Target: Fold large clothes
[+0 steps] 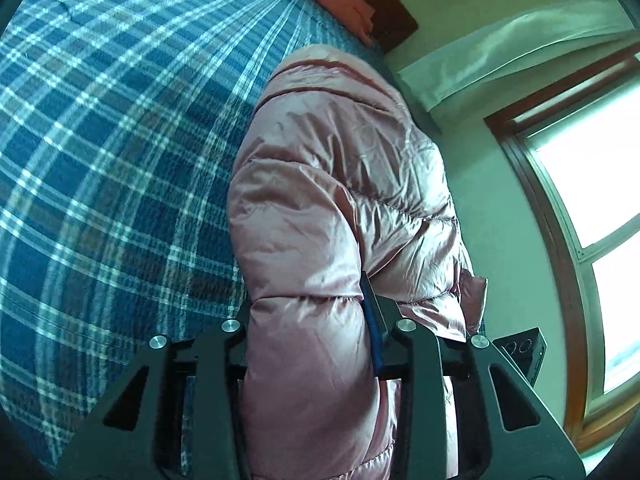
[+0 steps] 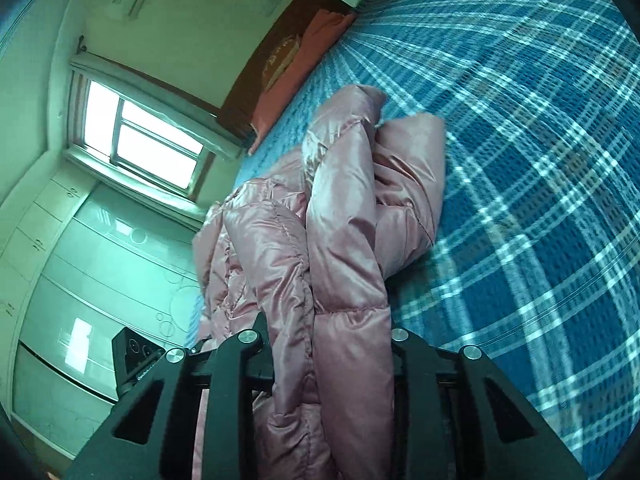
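Observation:
A shiny pink quilted down jacket [image 1: 336, 184] hangs bunched above the blue plaid bedspread [image 1: 120, 140]. My left gripper [image 1: 308, 320] is shut on a thick fold of the jacket, which fills the space between its black fingers [image 1: 374, 304]. In the right wrist view the same jacket [image 2: 344, 208] trails down onto the bedspread [image 2: 520, 160], with a sleeve or hem resting on it. My right gripper [image 2: 328, 332] is shut on another padded fold of the jacket. The fingertips of both grippers are mostly hidden by fabric.
A salmon pillow [image 2: 304, 56] lies by the dark wooden headboard [image 2: 272, 52]. A bright window [image 2: 140, 136] and a pale wardrobe [image 2: 80, 280] stand past the bed's edge. The other gripper's black body [image 2: 132, 356] shows low left; it also shows in the left wrist view [image 1: 524, 348].

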The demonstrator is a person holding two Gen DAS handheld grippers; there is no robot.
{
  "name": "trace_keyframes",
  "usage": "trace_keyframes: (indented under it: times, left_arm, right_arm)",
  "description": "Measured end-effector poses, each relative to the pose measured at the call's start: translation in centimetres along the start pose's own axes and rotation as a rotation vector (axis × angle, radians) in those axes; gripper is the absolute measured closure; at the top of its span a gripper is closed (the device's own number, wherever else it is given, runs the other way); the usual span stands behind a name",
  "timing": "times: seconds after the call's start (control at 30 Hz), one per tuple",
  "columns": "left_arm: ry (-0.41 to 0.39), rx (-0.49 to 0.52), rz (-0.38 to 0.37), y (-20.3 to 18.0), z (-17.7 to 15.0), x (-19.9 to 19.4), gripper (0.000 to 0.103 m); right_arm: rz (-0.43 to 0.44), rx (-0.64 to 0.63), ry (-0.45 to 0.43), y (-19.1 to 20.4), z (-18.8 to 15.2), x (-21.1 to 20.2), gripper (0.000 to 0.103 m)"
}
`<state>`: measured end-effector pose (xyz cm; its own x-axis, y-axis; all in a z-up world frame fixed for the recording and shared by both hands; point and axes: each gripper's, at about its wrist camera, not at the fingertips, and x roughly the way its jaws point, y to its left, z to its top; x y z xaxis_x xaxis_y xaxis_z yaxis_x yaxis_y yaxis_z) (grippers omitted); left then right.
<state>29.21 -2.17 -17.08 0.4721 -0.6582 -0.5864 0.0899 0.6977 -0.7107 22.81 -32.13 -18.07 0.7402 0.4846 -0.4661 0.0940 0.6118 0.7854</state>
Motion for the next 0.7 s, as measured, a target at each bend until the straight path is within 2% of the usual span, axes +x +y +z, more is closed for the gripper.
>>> trace_keyframes:
  times: [0.17,0.4,0.57,0.7]
  left_arm:
    - [-0.08,0.021,0.006,1.2,1.5,-5.0,0.069]
    - [-0.172,0.031,0.076,4.6,6.0,-10.2,0.069]
    - [-0.18,-0.008,0.108,7.5,9.1,-10.5,0.069]
    - [-0.122,-0.07,0.161,10.3,10.1,-7.9,0.068]
  right_arm:
    - [0.08,-0.038,0.014,3.7,-0.5,2.1,0.076]
    - [0.169,-0.031,0.075,7.6,0.1,9.7,0.076]
    - [0.164,-0.012,0.124,7.8,0.4,13.7,0.076]
    - [0.097,0.02,0.174,6.3,-0.2,16.3,0.077]
